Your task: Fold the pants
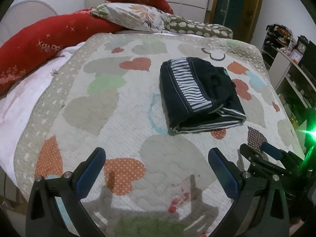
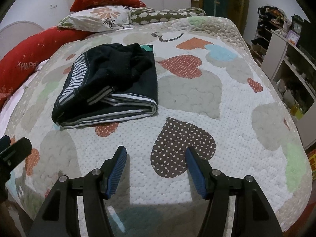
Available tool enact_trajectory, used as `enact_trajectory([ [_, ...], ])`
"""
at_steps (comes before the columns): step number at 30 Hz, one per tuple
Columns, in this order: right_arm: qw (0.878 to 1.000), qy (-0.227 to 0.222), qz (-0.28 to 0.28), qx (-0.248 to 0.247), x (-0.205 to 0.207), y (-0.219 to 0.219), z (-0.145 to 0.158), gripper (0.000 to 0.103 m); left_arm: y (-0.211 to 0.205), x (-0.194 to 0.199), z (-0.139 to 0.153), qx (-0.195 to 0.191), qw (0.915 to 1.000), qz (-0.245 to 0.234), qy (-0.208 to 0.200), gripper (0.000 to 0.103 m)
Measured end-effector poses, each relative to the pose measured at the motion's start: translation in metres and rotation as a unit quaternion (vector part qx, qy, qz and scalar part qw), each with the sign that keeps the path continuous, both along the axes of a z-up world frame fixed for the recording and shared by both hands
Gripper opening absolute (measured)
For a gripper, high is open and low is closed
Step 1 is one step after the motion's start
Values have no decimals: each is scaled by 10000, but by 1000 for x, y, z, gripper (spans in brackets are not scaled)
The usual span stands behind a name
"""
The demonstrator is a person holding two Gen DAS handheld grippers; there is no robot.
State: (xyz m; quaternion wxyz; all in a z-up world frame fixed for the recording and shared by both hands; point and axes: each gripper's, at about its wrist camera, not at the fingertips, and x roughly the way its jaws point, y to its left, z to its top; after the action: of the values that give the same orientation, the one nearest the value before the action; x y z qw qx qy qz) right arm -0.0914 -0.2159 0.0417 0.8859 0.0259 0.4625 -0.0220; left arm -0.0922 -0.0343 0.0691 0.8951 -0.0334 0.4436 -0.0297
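Dark navy pants [image 1: 199, 94] with a white striped side band lie folded into a compact stack on the heart-patterned quilt [image 1: 118, 106]. They also show in the right wrist view [image 2: 110, 85], left of centre. My left gripper [image 1: 157, 154] is open and empty, held above the quilt, nearer than the pants. My right gripper [image 2: 156, 152] is open and empty, nearer than the pants and to their right. The right gripper's fingers [image 1: 262, 152] show at the right edge of the left wrist view. The left gripper's finger [image 2: 15, 148] shows at the left edge of the right wrist view.
Red pillows [image 1: 39, 45], a floral pillow [image 1: 130, 13] and a cloud-patterned bolster [image 1: 197, 28] lie at the head of the bed. A white sheet [image 1: 23, 98] lies left of the quilt. Shelves [image 2: 292, 75] with clutter stand to the right of the bed.
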Motion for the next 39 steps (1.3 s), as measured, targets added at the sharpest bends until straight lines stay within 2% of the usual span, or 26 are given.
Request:
enact_trajectory([
  [39, 9999, 8, 86, -60, -6, 13, -5, 70, 1, 0, -12, -145, 9997, 37, 215, 103],
])
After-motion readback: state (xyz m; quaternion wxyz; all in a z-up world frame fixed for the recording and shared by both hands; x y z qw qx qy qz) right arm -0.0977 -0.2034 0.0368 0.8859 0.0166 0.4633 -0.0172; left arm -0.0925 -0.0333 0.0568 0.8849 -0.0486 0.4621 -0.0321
